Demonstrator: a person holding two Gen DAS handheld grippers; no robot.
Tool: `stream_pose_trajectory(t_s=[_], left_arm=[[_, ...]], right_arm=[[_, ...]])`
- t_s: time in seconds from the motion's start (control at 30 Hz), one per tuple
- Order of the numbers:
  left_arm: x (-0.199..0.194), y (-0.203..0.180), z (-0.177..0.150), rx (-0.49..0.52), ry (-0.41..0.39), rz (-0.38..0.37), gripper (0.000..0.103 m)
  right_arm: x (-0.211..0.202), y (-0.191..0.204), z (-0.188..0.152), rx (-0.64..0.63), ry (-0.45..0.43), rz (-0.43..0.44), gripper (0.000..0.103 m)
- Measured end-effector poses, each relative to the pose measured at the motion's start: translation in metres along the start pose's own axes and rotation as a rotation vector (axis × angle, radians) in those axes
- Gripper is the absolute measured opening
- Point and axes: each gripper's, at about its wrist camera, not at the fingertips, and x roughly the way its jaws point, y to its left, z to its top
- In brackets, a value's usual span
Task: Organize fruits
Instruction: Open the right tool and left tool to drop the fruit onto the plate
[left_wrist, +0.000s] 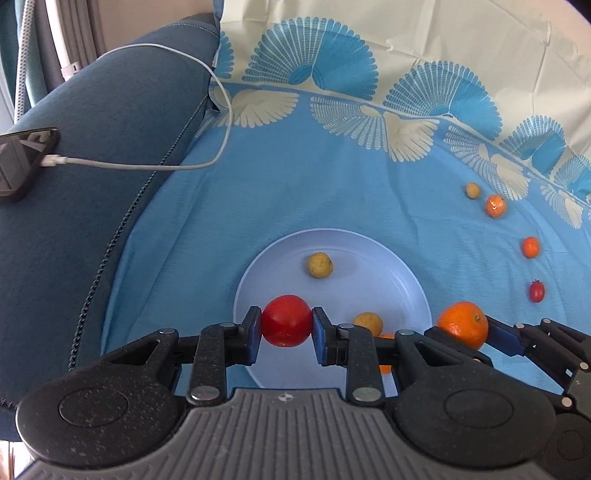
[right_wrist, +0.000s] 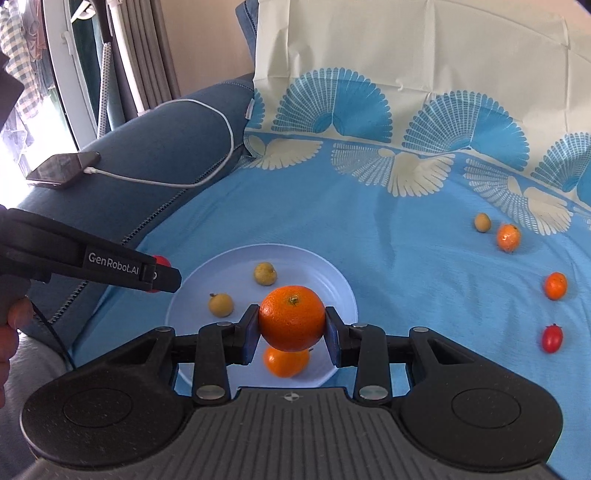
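The left tongs (left_wrist: 286, 322) are clamped on a red tomato (left_wrist: 286, 320), its blue pads pressing both sides, held above the near left edge of a pale plate (left_wrist: 388, 258). The right tongs (right_wrist: 291, 326) grip a mandarin (right_wrist: 291, 318) the same way, stem end up, over the near part of the plate (right_wrist: 332, 280). In the left view the right tongs show at the right edge with that mandarin (left_wrist: 463, 324) between them; in the right view the left tongs (right_wrist: 162, 275) reach in from the left, the tomato (right_wrist: 161, 260) mostly hidden behind them.

On the plate lie two small yellowish fruits (right_wrist: 265, 273) (right_wrist: 221, 304) and a second mandarin (right_wrist: 286, 362), directly below the held one.

The plate sits on a blue cloth (right_wrist: 406, 258) with a fan pattern. Well to the right of the plate, loose on the cloth, are four more pieces: a yellowish fruit (right_wrist: 482, 222) just beside a small mandarin (right_wrist: 508, 237), another small mandarin (right_wrist: 555, 285) nearer, and a little oblong tomato (right_wrist: 552, 338) nearest.

To the left, a dark blue sofa arm (left_wrist: 92, 129) carries a phone (left_wrist: 26, 162) with a white cable (left_wrist: 147, 166) plugged in, looping back toward the cloth
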Motion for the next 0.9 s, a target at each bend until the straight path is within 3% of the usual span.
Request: stream_pose_trajectory(t_s=[0.5,0.57,0.63,0.67,0.77,0.9], left_arm=[[0.057,-0.005,0.016,0.033,0.038,0.034,0.032],[0.058,-0.003,0.018,0.042,0.037,0.022,0.046],[0.051,0.000,0.019,0.042,0.015,0.025,0.095],[0.043,0.001,0.018,0.033,-0.009,0.024,0.101],[0.015,0.002,0.015,0.043,-0.067,-0.009,0.102],[-0.021,0.001,-0.001,0.068,-0.093,0.029,0.102]], right_arm=[[0.063,-0.015,0.004,-0.011,0.059,-0.016,0.038],[0.068,-0.013,0.006,-0.020,0.076,-0.019,0.043],[0.069,-0.013,0.008,-0.016,0.077,-0.010,0.060],[0.066,-0.013,0.010,-0.014,0.067,-0.016,0.069],[0.051,-0.009,0.015,-0.012,0.039,-0.035,0.084],[0.014,-0.004,0.012,0.024,0.028,-0.041,0.094]])
